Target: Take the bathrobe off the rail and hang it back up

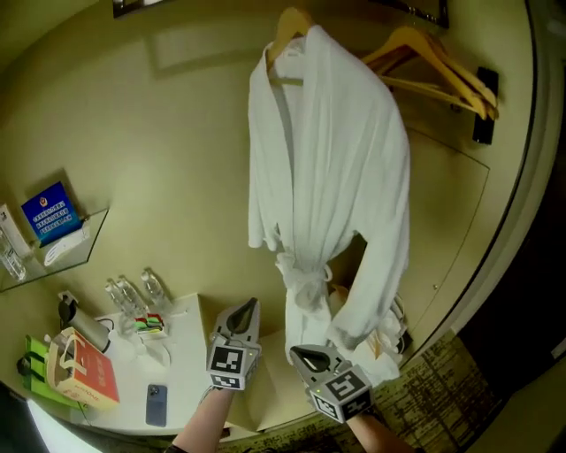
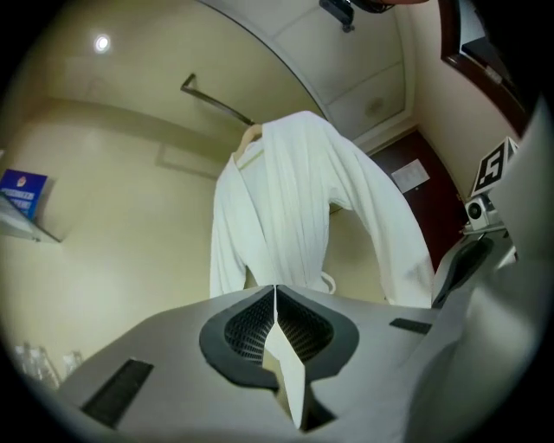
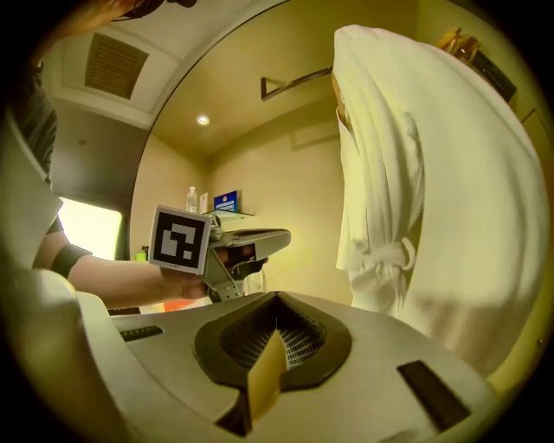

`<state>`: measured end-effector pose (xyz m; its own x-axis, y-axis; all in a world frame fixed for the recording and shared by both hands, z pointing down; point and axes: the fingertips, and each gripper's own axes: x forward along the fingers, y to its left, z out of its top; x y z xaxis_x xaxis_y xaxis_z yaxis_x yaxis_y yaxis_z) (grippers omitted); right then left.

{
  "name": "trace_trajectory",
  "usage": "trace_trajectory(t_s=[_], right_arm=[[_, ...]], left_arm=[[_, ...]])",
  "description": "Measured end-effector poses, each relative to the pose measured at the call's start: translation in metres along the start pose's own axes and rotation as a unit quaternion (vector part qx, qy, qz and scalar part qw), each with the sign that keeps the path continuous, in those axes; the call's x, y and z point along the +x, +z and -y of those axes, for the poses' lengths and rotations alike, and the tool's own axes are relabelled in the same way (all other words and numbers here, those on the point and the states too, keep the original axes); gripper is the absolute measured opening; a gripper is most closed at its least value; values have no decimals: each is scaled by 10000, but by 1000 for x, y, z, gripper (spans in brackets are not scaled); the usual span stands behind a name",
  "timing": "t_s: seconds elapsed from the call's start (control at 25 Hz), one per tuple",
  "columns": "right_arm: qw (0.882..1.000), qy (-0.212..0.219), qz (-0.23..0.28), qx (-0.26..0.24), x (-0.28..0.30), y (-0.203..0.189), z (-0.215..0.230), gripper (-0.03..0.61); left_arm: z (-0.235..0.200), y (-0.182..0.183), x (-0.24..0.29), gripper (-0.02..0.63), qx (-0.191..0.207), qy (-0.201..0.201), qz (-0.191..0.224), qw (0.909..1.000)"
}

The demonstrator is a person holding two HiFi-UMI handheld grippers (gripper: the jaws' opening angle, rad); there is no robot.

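A white bathrobe (image 1: 327, 177) hangs on a wooden hanger (image 1: 290, 25) from the rail, its belt knotted at the waist. Both grippers are below it and apart from it. My left gripper (image 1: 249, 306) points at the robe's lower left and is shut with nothing between its jaws. My right gripper (image 1: 302, 355) sits just below the robe's hem, also shut and empty. In the left gripper view the robe (image 2: 294, 208) hangs straight ahead under the rail (image 2: 216, 102), beyond the shut left gripper (image 2: 275, 291). In the right gripper view the robe (image 3: 433, 173) fills the right side, past the shut right gripper (image 3: 277, 299).
Empty wooden hangers (image 1: 433, 66) hang to the right of the robe. A white counter (image 1: 190, 372) at lower left holds a phone (image 1: 156, 403), bottles (image 1: 133, 296) and a red box (image 1: 84, 372). A glass shelf (image 1: 88, 239) carries a blue box (image 1: 50, 212). Patterned carpet (image 1: 442, 389) lies at lower right.
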<state>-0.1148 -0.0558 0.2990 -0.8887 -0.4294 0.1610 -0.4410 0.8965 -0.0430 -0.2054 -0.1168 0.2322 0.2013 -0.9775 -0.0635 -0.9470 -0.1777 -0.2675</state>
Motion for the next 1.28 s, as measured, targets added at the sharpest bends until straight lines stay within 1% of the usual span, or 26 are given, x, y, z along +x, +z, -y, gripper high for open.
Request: trace_trajectory(t_s=[0.12,0.24,0.32,0.48,0.6,0.72,0.76,0.84,0.92,0.96,1.04,1.16,1.2,1.28], right_arm=[[9992,-180,213,-269,13,42,13,15],[9974,-365,403,-470,19,88,22,15],[9958,-487,506,-595,21,114,25,15],[9909,-664,760,-889,25,159,27,15],[9873,-776,970,-986,26,193,28,15],[9833,-872,1120,-1137,25,214,29,15],[9824,-891,1149,-1176,25,218,30,15],[9810,-934,1171,-1233,27,221,32,15],[9807,-928,1190,-1246,29,225,32,15],[9807,-914,1200,-1246,30,227,32,15],[9804,-901,1215,-1261,33,232,31,15],[9779,-1015,1261,-1320,37,244,36,15],[9776,-1022,1278,-1323,38,251,37,15],[9760,-1105,1296,-1359,41,262,42,15]], left_arm=[[-17,42,34,6,291,-197,362,9987],[-33,91,64,9,612,-320,716,9950],[-40,123,81,46,834,-408,908,9915],[-58,192,110,91,1367,-445,1310,9809],[-74,250,129,154,1827,-379,1614,9691],[-88,300,149,161,2245,-319,1802,9571],[-95,314,157,177,2321,-276,1844,9546],[-110,340,173,197,2372,-185,1909,9524],[-121,367,187,247,2418,-165,1942,9506],[-123,380,193,261,2483,-172,1966,9484],[-124,403,202,262,2679,-195,2013,9420],[-124,430,218,262,2908,-211,2040,9345],[-125,438,223,264,2954,-216,2039,9331],[-125,455,234,276,2923,-252,2072,9333]])
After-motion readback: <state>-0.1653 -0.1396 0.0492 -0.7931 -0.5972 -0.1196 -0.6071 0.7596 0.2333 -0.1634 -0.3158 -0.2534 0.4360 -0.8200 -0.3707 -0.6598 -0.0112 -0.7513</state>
